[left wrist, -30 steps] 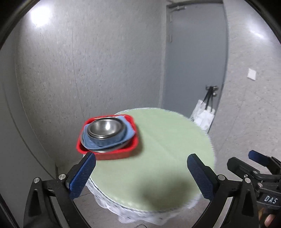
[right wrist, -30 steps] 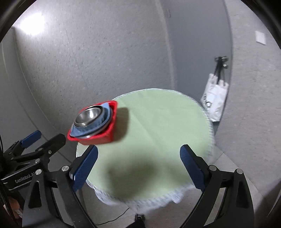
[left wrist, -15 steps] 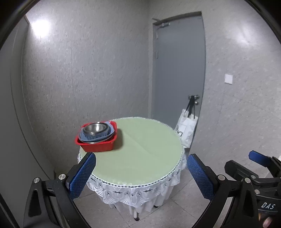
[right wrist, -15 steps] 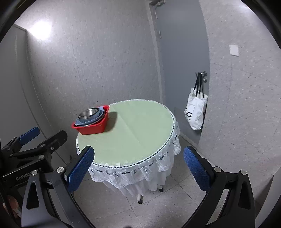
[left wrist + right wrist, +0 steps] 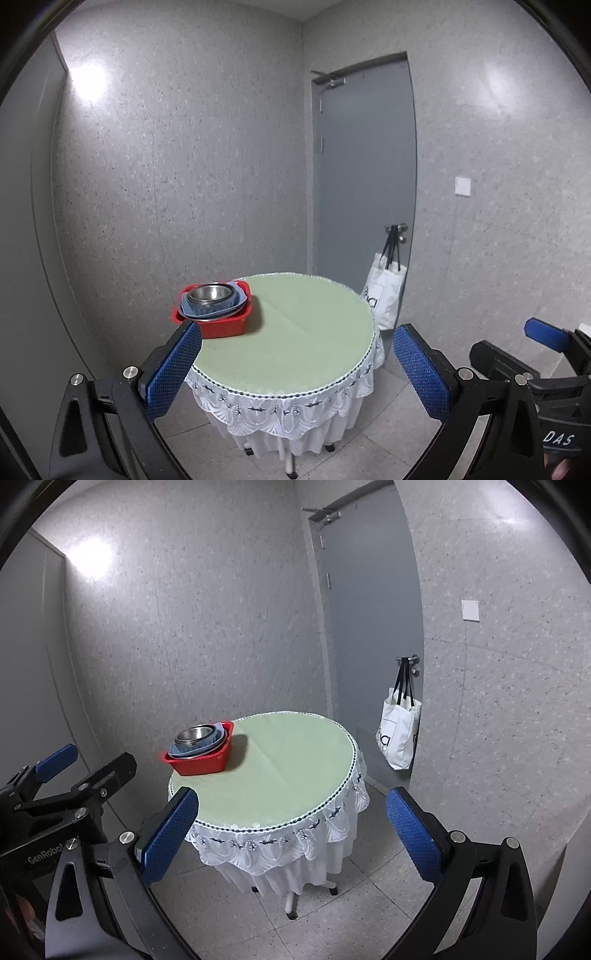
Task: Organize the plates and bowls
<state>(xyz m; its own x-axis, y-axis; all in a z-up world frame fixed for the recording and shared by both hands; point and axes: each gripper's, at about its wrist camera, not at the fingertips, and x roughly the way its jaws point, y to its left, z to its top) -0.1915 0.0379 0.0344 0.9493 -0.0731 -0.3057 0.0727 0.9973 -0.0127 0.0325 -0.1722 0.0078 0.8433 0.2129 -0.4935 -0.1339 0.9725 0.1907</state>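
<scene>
A red square basin (image 5: 218, 326) (image 5: 201, 764) stands at the left rear of the round green table (image 5: 306, 332) (image 5: 280, 775). Nested in it are a blue dish (image 5: 212, 308) (image 5: 218, 740) and a steel bowl (image 5: 208, 293) (image 5: 195, 734) on top. My left gripper (image 5: 297, 369) is open and empty, held back from the table's near edge. My right gripper (image 5: 291, 830) is open and empty too, well short of the table. The right gripper also shows at the right of the left wrist view (image 5: 546, 339), and the left gripper at the left of the right wrist view (image 5: 55, 775).
The table has a white lace skirt (image 5: 280, 853) and a wheeled base (image 5: 291, 904). A grey door (image 5: 364, 177) stands behind it with a white tote bag (image 5: 384, 295) (image 5: 400, 736) on its handle. Grey walls close in on the left and right.
Both grippers have drawn back and up from the table; it now looks smaller and farther, with its skirt, base and the floor in view. Both jaws stay open.
</scene>
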